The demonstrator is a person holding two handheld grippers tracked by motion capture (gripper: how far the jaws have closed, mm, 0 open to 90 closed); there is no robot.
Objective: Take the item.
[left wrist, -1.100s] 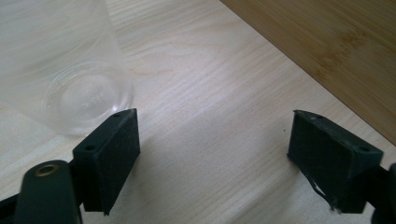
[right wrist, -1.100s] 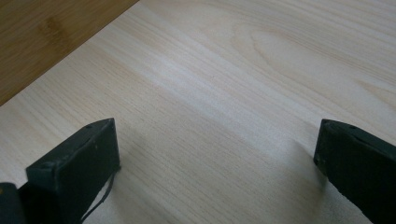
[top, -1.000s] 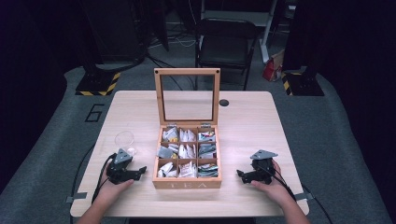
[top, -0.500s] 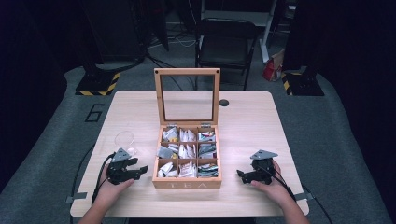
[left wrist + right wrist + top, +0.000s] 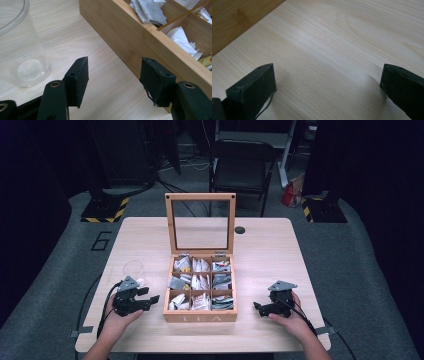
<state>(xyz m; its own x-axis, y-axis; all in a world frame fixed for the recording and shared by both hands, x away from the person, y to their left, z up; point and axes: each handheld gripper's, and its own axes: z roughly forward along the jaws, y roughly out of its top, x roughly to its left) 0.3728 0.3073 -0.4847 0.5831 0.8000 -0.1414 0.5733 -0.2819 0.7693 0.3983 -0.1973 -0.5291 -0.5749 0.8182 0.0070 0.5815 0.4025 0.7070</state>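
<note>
A wooden tea box (image 5: 200,316) stands at the middle of the table, its glass-paned lid (image 5: 201,196) upright. Its compartments hold several tea bags (image 5: 200,282). My left gripper (image 5: 151,295) hovers just left of the box, pointing at its side wall (image 5: 130,37). The jaws are open and have just been closing, with nothing between them (image 5: 113,72). A clear plastic cup (image 5: 133,270) stands just beyond it and appears again in the left gripper view (image 5: 20,50). My right gripper (image 5: 258,306) rests right of the box, open over bare tabletop (image 5: 327,77).
A small black round disc (image 5: 240,230) sits in the table behind the box. A black chair (image 5: 240,165) stands beyond the far edge. The light wooden table (image 5: 270,255) has free room on both sides of the box.
My left gripper has lifted a little beside the box and its jaws have narrowed. The right gripper has stayed where it was.
</note>
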